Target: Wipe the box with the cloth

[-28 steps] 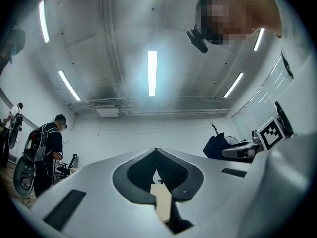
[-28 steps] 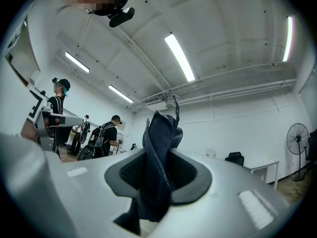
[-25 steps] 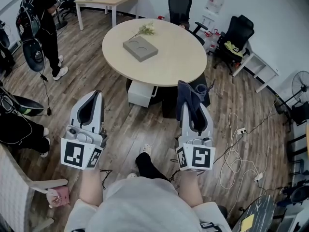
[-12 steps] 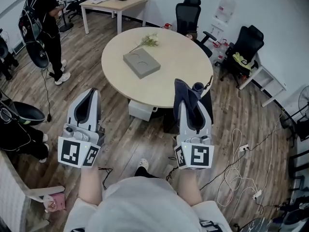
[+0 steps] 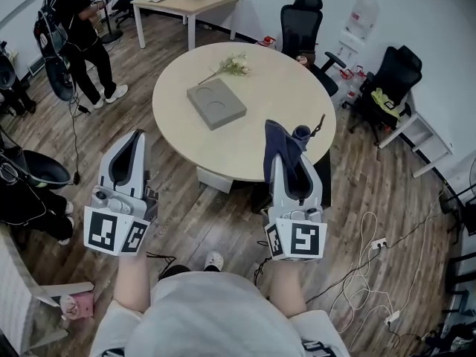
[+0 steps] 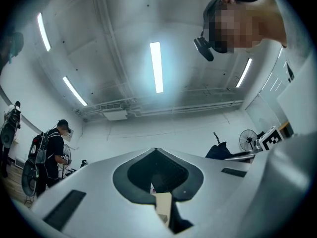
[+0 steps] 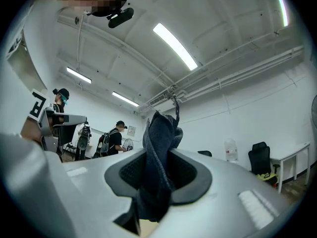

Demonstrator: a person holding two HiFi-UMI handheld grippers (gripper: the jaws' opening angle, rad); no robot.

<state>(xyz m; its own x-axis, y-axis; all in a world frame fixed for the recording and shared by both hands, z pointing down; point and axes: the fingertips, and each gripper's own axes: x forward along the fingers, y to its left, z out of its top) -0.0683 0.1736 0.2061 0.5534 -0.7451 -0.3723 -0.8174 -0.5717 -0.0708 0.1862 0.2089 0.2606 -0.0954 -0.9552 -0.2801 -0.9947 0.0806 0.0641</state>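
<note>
Head view: the box (image 5: 216, 103) lies flat on the round table (image 5: 282, 95), well apart from both grippers, with a sprig of flowers (image 5: 232, 67) just beyond it. It is a grey rectangular slab, broad face up, with what appears to be a shallow round recess in that face; the detail is too small to confirm. Its long axis runs diagonally, from far-left to near-right as the person faces it.

Right gripper (image 5: 287, 162): jaws closed on the cloth (image 5: 285, 141). The cloth is pinched near its lower end. Its free end stands beyond the jaw tips, in line with the jaws and pointing toward the table.

Left gripper (image 5: 132, 141): jaws together, nothing between them.

Handling, by judgement:
- The cloth is soft, limp and light. It will fold under pressure, so press the bunched free end flat against the box.
- The box looks stiff and not heavy, and may slide on the smooth tabletop. Steady it at a short edge with the left gripper while wiping along the long axis.
</note>
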